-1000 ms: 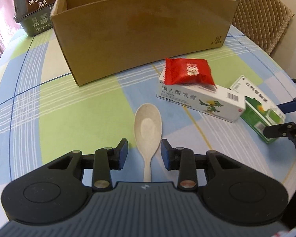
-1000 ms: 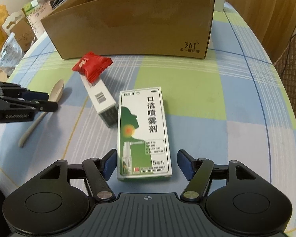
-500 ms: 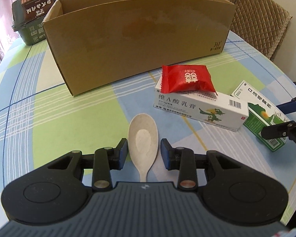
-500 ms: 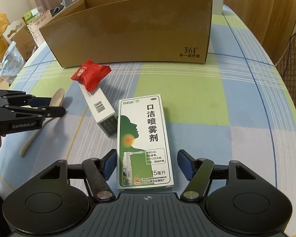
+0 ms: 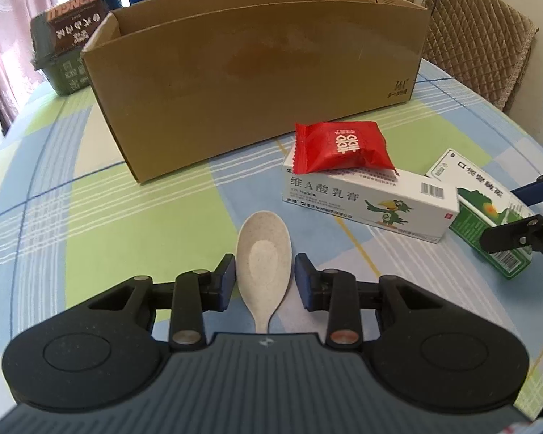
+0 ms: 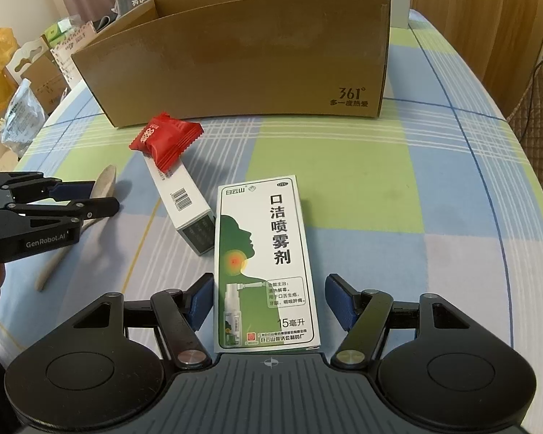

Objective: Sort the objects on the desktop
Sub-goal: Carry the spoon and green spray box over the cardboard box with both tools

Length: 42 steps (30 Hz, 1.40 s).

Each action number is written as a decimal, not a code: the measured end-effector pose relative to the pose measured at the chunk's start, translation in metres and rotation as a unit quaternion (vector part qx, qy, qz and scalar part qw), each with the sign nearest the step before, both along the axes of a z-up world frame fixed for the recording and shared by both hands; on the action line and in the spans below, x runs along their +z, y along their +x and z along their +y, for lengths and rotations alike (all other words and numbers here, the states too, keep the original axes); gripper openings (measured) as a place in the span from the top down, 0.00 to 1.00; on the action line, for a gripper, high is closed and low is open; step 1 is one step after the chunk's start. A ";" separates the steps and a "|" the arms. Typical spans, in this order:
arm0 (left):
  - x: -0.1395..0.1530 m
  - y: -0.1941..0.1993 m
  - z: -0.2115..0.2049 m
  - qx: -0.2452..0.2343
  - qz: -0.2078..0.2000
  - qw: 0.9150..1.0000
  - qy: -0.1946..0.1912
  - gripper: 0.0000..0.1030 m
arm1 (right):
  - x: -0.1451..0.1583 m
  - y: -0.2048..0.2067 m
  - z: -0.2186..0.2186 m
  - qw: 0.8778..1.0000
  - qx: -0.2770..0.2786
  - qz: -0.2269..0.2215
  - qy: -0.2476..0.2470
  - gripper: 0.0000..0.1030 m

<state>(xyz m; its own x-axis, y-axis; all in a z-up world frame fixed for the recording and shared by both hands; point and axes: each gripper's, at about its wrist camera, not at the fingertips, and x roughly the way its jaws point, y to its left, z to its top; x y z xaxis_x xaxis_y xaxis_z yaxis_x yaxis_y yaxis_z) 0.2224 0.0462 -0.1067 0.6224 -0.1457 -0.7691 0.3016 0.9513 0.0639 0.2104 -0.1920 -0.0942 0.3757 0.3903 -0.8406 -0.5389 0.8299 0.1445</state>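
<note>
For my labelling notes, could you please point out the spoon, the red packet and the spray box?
spoon [image 5: 263, 253], left wrist view, bowl.
red packet [image 5: 340, 146], left wrist view, front face.
spray box [image 6: 268, 253], right wrist view, top face.

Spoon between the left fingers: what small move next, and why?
Probably close the left gripper: the spoon lies on the table with its bowl between the open fingers, the left pad almost touching and a thin gap at the right.

At lower centre, the left claw [image 5: 264, 276] stands open around a beige spoon [image 5: 264, 258] lying on the checked surface [image 5: 90, 202]. A cardboard box [image 5: 257, 72] fills the upper frame. A red packet [image 5: 340, 146] rests on a white carton [image 5: 369, 199] at right.
</note>
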 end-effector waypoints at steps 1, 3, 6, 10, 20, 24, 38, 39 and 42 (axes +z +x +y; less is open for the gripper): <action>0.000 -0.001 0.000 0.002 -0.004 1.000 0.003 0.70 | 0.000 0.000 0.000 1.000 0.000 0.000 0.000 0.38; -0.001 -0.001 0.000 0.005 -0.005 1.000 0.000 0.70 | -0.001 0.001 0.000 1.000 0.000 -0.001 0.001 0.38; -0.001 0.000 0.001 0.010 -0.005 1.000 -0.003 0.70 | -0.001 0.001 0.000 1.000 0.000 -0.002 0.002 0.38; 0.000 0.000 0.001 0.009 -0.004 1.000 -0.006 0.73 | -0.002 0.002 0.001 1.000 0.001 -0.004 0.001 0.38; 0.011 -0.001 0.001 0.027 -0.003 0.999 -0.023 0.74 | -0.001 0.002 0.005 1.000 0.009 -0.011 -0.006 0.38; 0.018 0.000 0.004 0.043 -0.004 0.998 -0.039 0.74 | -0.002 0.002 0.007 1.000 0.013 -0.015 -0.011 0.38; 0.030 -0.006 -0.004 0.058 0.005 0.997 -0.047 0.74 | 0.006 -0.003 0.008 0.999 0.006 -0.032 -0.017 0.49; 0.032 -0.007 -0.004 0.059 0.004 0.997 -0.047 0.74 | 0.009 -0.003 0.006 0.999 0.003 -0.034 -0.016 0.49; 0.040 -0.011 -0.006 0.060 0.000 0.997 -0.048 0.74 | 0.020 -0.007 -0.001 0.999 -0.010 -0.039 -0.008 0.49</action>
